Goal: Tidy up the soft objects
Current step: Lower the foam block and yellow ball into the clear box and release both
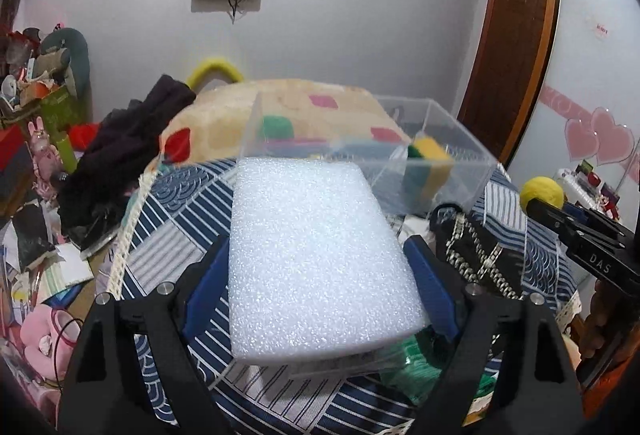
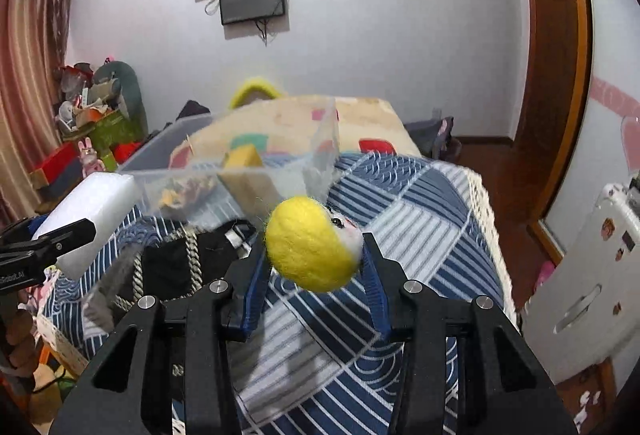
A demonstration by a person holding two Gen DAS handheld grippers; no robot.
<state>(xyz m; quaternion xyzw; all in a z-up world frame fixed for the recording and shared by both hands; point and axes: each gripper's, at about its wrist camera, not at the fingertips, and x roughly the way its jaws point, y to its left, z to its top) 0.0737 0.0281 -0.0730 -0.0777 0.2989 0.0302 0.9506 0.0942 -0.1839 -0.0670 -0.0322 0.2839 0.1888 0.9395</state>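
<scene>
My left gripper [image 1: 318, 267] is shut on a white foam block [image 1: 316, 255], held above the blue striped cloth [image 1: 180, 219]. The block also shows in the right wrist view [image 2: 92, 211]. My right gripper [image 2: 314, 255] is shut on a yellow felt ball [image 2: 308, 247] with a small white face; the ball shows at the right of the left wrist view [image 1: 542, 191]. A clear plastic box [image 1: 452, 139] stands just beyond the foam block. It holds a yellow-green sponge [image 1: 428, 163] and a green ball [image 1: 276, 127]. In the right wrist view the box [image 2: 240, 171] lies ahead to the left.
A black bag with a chain strap [image 1: 476, 251] lies on the cloth between the grippers. A patterned cream cushion [image 1: 224, 115] and dark clothes [image 1: 132, 151] sit behind the box. Clutter fills the floor at left [image 1: 36, 235]. A white cabinet [image 2: 592, 275] stands at right.
</scene>
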